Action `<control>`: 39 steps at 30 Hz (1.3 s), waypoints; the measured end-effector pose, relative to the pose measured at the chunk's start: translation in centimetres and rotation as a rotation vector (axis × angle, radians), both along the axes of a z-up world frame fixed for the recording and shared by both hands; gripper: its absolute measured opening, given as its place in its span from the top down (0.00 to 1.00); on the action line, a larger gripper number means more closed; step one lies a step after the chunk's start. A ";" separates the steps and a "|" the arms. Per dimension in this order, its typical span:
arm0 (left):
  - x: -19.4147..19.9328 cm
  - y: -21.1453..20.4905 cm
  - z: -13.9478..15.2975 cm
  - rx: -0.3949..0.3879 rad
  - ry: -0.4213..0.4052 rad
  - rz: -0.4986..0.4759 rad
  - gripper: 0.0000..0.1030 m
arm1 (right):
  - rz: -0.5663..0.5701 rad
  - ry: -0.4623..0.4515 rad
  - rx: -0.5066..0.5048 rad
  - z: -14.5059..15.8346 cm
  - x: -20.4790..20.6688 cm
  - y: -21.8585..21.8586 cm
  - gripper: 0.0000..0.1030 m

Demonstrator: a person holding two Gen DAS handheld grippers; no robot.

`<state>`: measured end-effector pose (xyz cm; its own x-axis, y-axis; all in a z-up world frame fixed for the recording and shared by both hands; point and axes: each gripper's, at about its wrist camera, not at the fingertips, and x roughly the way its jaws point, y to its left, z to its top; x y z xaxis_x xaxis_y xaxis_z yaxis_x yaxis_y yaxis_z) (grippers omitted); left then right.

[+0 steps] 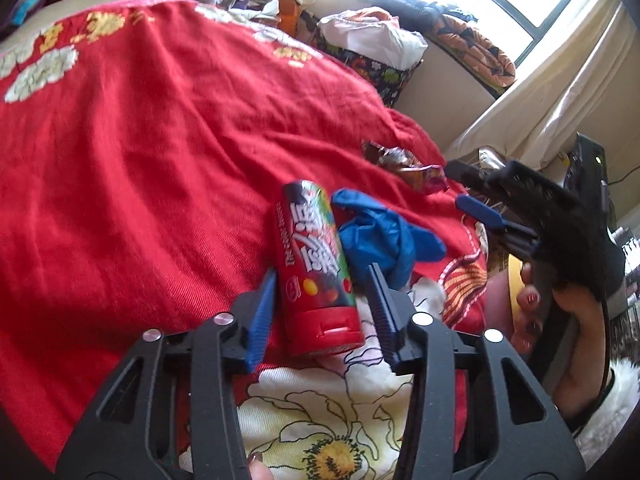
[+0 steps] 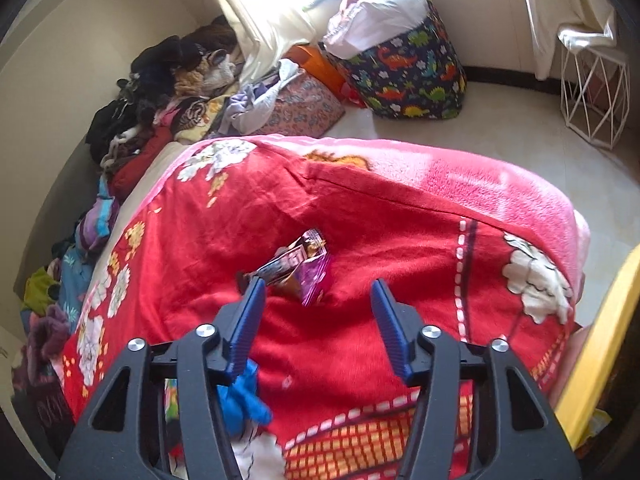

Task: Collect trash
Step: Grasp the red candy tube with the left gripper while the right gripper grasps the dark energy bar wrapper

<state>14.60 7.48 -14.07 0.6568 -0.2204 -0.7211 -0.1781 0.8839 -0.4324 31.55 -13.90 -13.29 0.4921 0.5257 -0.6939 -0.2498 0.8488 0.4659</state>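
A red candy tube point(image 1: 320, 272) with a red cap lies on the red blanket point(image 1: 140, 160), between the open fingers of my left gripper point(image 1: 324, 284); the fingers do not touch it. A crumpled blue glove point(image 1: 380, 236) lies just right of the tube and shows in the right wrist view point(image 2: 244, 400) under the left finger. A crumpled shiny wrapper point(image 1: 408, 168) lies farther off, also seen in the right wrist view point(image 2: 298, 268). My right gripper point(image 2: 318, 292) is open and empty just short of it, and shows in the left wrist view point(image 1: 468, 188).
A dinosaur-print fabric bin point(image 2: 412, 72) full of laundry stands on the floor beyond the bed. Piled clothes point(image 2: 160, 92) line the wall side. A white wire stool point(image 2: 592, 96) stands at the right. A yellow edge point(image 2: 600, 344) is at the far right.
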 end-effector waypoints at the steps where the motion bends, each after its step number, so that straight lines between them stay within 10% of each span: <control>1: -0.1 -0.1 -0.1 0.003 -0.001 -0.003 0.66 | 0.001 0.005 0.002 -0.2 0.3 0.1 0.54; 6: -0.1 0.0 -0.3 0.006 0.000 -0.003 0.69 | 0.029 0.027 0.001 -1.1 1.0 0.7 0.86; 22: -1.0 0.8 2.5 -0.003 -0.084 0.014 0.75 | 0.190 -0.286 -0.109 5.1 -9.9 0.4 0.86; 39: -1.4 -1.7 7.1 0.027 -0.191 -0.049 0.75 | 0.167 -0.120 -0.079 2.0 -14.2 -3.5 0.86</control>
<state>13.22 5.82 -6.96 0.7714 -0.2377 -0.5903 -0.0516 0.9012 -0.4303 17.39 -17.37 -11.30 0.4841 0.5536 -0.6776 -0.4402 0.8233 0.3582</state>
